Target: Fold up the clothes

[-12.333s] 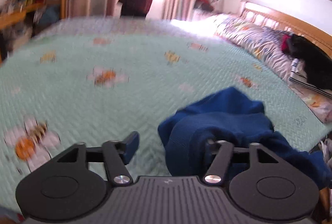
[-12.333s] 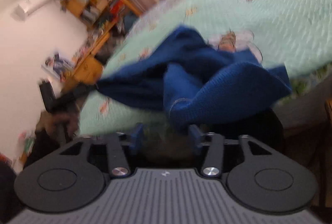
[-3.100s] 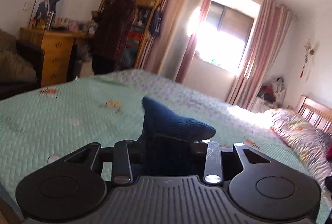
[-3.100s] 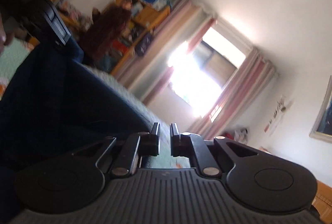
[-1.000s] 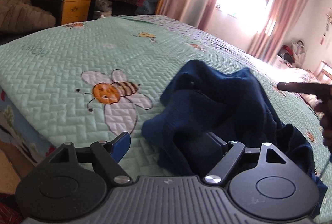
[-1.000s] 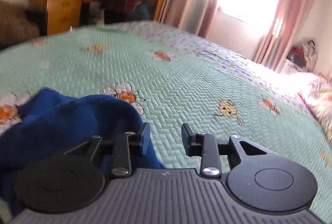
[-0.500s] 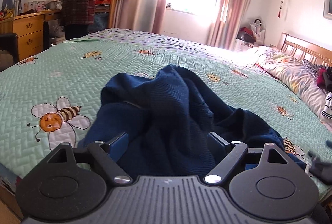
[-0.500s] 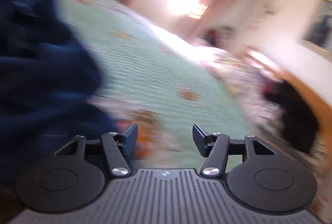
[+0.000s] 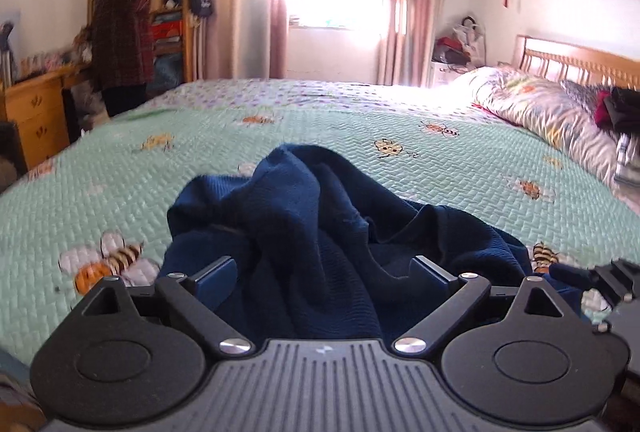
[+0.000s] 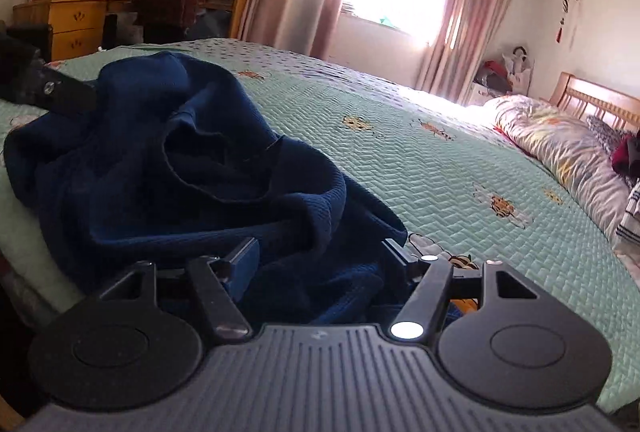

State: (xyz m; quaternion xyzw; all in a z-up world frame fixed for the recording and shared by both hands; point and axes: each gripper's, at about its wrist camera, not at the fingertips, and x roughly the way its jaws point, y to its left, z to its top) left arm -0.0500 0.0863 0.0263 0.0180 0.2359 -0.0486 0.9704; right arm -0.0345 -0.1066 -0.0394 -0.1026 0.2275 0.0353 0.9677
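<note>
- Our crumpled navy knit sweater lies heaped on the mint bee-print quilt, near its edge.
- Left gripper and right gripper are opening, cloth between, unpinched.
- Soft, floppy, light: we'd pinch a hem edge.

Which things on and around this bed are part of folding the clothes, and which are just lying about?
Part of the job:
crumpled navy blue knit garment
left gripper, jaws opening
right gripper, jaws opening
mint green quilted bee-print bedspread

Just lying about:
floral pillow
dark clothes pile by the headboard
wooden dresser
</note>
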